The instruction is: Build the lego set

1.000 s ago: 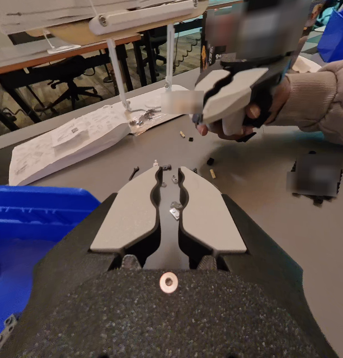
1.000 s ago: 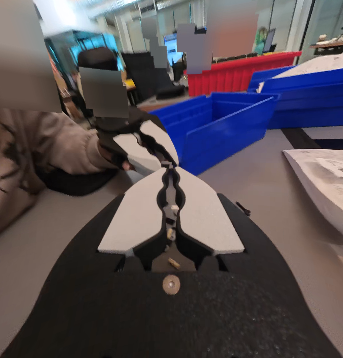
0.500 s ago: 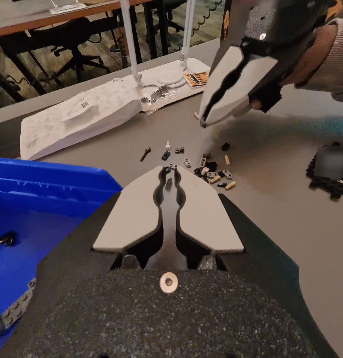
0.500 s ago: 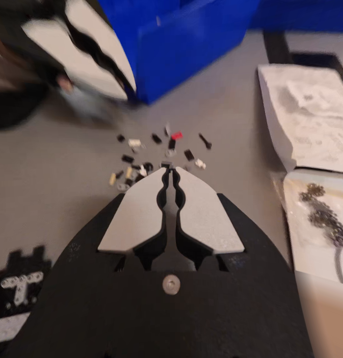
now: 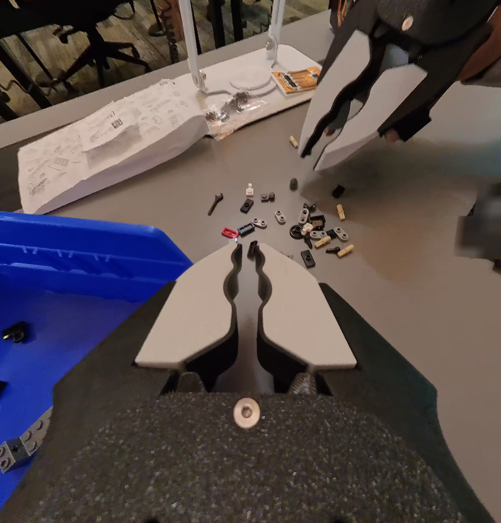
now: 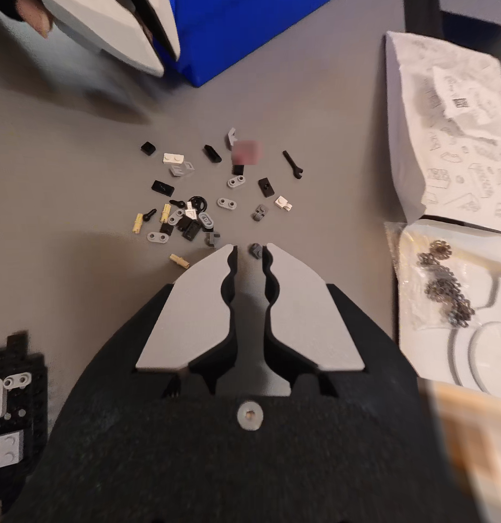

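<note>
Several small loose lego pieces (image 5: pixel 308 226) in black, grey, tan, white and red lie scattered on the grey table, and also show in the right wrist view (image 6: pixel 192 209). My left gripper (image 5: pixel 248 246) is narrowly open and empty, hovering at the near edge of the scatter, with a black piece (image 5: pixel 252 250) on the table just past its tips. My right gripper (image 6: pixel 251 246) is open above the far side of the scatter and also shows in the left wrist view (image 5: pixel 310 161). A dark grey piece (image 6: pixel 256 250) lies by its right fingertip. A black partial build (image 6: pixel 14 382) sits at the right gripper's left.
A blue bin (image 5: pixel 73 268) with a few pieces stands at the left gripper's left. An instruction booklet (image 5: pixel 102 147), a clear bag of dark parts (image 6: pixel 441 283) and a white lamp base (image 5: pixel 252 82) lie along the far side. A tan pin (image 5: pixel 293 140) lies apart. The tips of one gripper are about 12 cm away from the tips of the other. The black partial build (image 6: pixel 14 382) lies around 15 cm away from my right fingertips.
My right gripper swung down over the scatter and opened, and the small dark grey piece it held now lies on the table. My left gripper drew back toward the bin.
</note>
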`<state>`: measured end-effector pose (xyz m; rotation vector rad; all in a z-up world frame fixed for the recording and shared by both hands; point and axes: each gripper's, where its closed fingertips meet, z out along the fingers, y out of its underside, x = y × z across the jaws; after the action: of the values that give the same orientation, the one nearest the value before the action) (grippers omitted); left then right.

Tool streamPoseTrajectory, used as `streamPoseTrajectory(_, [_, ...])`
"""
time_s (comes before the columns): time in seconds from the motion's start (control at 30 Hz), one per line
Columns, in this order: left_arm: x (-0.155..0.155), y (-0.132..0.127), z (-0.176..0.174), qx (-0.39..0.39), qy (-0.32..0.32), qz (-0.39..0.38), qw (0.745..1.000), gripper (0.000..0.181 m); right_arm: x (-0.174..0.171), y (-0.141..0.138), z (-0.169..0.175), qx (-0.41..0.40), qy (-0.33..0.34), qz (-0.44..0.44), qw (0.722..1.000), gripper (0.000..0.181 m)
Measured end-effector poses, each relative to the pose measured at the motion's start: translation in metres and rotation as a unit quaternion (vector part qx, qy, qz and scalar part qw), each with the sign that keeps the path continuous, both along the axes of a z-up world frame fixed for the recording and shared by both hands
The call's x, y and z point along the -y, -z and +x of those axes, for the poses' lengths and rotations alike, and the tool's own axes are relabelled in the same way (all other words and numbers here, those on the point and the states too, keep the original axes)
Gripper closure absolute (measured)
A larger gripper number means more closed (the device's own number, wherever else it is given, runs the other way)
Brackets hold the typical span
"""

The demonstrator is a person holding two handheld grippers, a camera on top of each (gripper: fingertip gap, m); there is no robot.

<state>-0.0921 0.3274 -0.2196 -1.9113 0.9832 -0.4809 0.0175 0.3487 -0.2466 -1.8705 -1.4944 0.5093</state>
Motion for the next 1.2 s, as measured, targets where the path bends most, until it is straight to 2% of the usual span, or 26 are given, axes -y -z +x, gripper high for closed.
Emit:
streamPoseTrajectory(0.17, [0.014,0.014,0.001,-0.047,0.043,-0.025,0.998,0.172,0.018,-0.020,0.011,-0.046,0.025,0.019,0.998,0.164])
streamPoseTrajectory(0.4, [0.035,0.034,0.002,-0.116,0.096,-0.052,0.987,0.166,0.064,-0.040,0.044,-0.096,0.074,0.017,0.993,0.165])
streamPoseTrajectory(0.63, [0.035,0.053,0.004,-0.143,0.090,-0.074,0.983,0.165,0.099,-0.049,0.071,-0.146,0.125,0.005,0.981,0.167])
streamPoseTrajectory(0.93, [0.033,0.056,0.008,-0.141,0.084,-0.076,0.983,0.169,0.099,-0.048,0.074,-0.189,0.149,0.008,0.971,0.168])
streamPoseTrajectory(1.0, [0.027,0.056,0.007,-0.147,0.071,-0.063,0.985,0.174,0.099,-0.047,0.073,-0.189,0.147,0.008,0.971,0.168])
streamPoseTrajectory(1.2, [0.016,0.048,0.011,-0.135,0.048,-0.019,0.989,0.169,0.100,-0.041,0.071,-0.188,0.148,0.004,0.971,0.169])
